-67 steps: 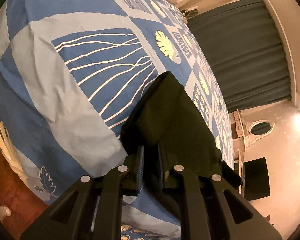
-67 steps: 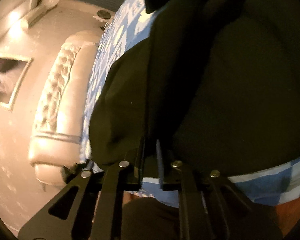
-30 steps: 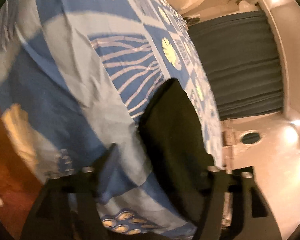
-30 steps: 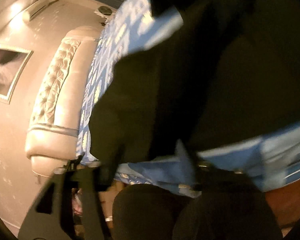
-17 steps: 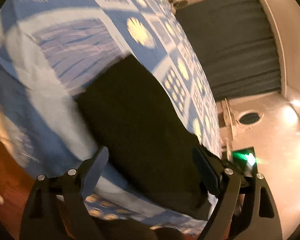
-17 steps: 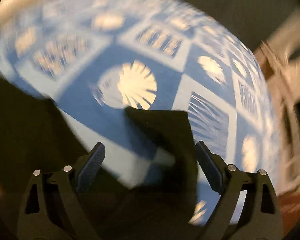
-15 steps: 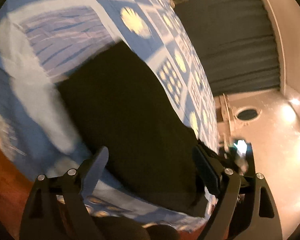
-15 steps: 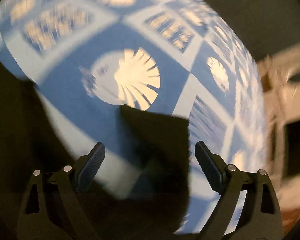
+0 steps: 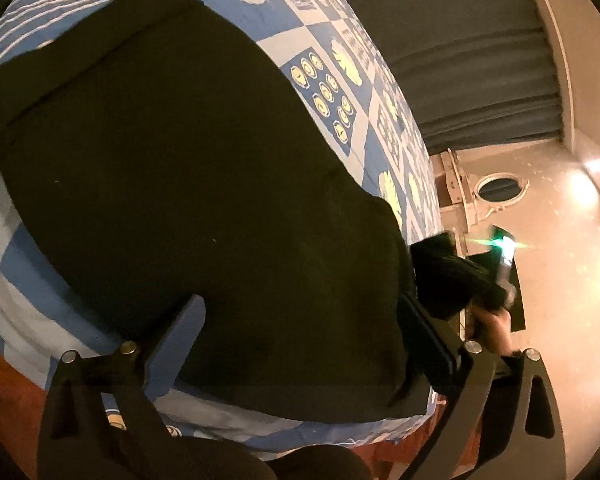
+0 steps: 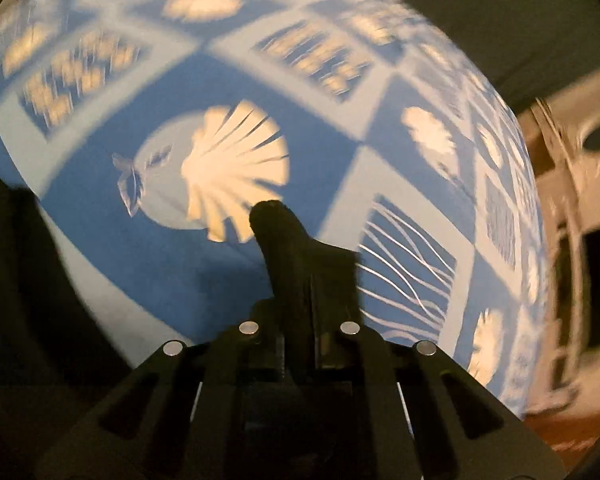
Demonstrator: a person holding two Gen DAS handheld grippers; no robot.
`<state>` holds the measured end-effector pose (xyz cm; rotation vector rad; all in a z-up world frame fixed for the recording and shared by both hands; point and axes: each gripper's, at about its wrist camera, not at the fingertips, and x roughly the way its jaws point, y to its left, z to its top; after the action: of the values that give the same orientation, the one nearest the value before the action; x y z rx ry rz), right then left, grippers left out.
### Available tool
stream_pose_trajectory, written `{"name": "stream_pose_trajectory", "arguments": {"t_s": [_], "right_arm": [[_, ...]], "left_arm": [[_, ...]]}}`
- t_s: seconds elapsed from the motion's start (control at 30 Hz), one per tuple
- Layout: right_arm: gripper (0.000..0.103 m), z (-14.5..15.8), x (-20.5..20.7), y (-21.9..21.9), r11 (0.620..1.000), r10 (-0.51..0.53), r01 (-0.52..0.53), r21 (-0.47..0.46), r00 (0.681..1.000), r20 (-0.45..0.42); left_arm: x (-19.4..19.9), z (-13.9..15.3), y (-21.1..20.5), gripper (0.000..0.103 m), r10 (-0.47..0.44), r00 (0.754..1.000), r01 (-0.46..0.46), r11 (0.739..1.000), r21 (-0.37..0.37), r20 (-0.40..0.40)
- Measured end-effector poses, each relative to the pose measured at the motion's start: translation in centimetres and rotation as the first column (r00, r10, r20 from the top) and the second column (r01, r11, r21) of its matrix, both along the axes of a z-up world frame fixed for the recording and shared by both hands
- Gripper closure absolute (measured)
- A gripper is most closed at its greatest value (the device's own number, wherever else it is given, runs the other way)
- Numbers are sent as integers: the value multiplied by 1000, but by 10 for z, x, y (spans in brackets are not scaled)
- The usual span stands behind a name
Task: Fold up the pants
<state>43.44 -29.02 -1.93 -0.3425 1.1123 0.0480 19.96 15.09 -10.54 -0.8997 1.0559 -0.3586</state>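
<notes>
The blue and pale-blue patchwork bedspread with cream shell and leaf prints (image 9: 332, 60) fills most of both my views. On it lie the black fabric pants (image 9: 188, 184), folded into a broad dark slab reaching the bedspread's near edge. Beyond the bedspread's far side hangs a dark grey pleated curtain (image 9: 480, 52). My left gripper (image 9: 300, 328) hovers over the pants near that edge, its jaws having just swung wide, touching no cloth. My right gripper (image 10: 312, 312), above the bedspread's big shell print, has just snapped closed, pinching a small bunch of the pants' black cloth that pokes up between its fingers.
</notes>
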Motion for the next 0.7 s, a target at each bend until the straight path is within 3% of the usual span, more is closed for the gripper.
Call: {"name": "stream_pose_trajectory", "arguments": {"t_s": [0.17, 0.27, 0.33, 0.5, 0.6, 0.7], "right_arm": [[95, 60, -58, -76, 957, -174, 131, 259, 973, 153], [95, 82, -110, -125, 910, -289, 194, 367, 930, 225], [95, 88, -149, -157, 865, -373, 235, 444, 893, 254], [95, 67, -223, -223, 760, -528, 331, 559, 816, 235], [95, 39, -258, -257, 650, -620, 383, 657, 766, 167], [95, 17, -280, -278, 533, -674, 399, 746, 733, 90]], "left_arm": [[2, 9, -7, 6, -51, 999, 51, 995, 84, 0], [2, 25, -25, 6, -23, 999, 27, 980, 195, -25], [-2, 34, -40, 6, -37, 999, 39, 983, 180, -12], [-9, 64, -105, 6, -105, 992, 97, 988, 118, 66], [-15, 75, -148, 6, -161, 980, 152, 985, 82, 117], [-20, 73, -192, 6, -220, 969, 214, 975, 63, 110]]}}
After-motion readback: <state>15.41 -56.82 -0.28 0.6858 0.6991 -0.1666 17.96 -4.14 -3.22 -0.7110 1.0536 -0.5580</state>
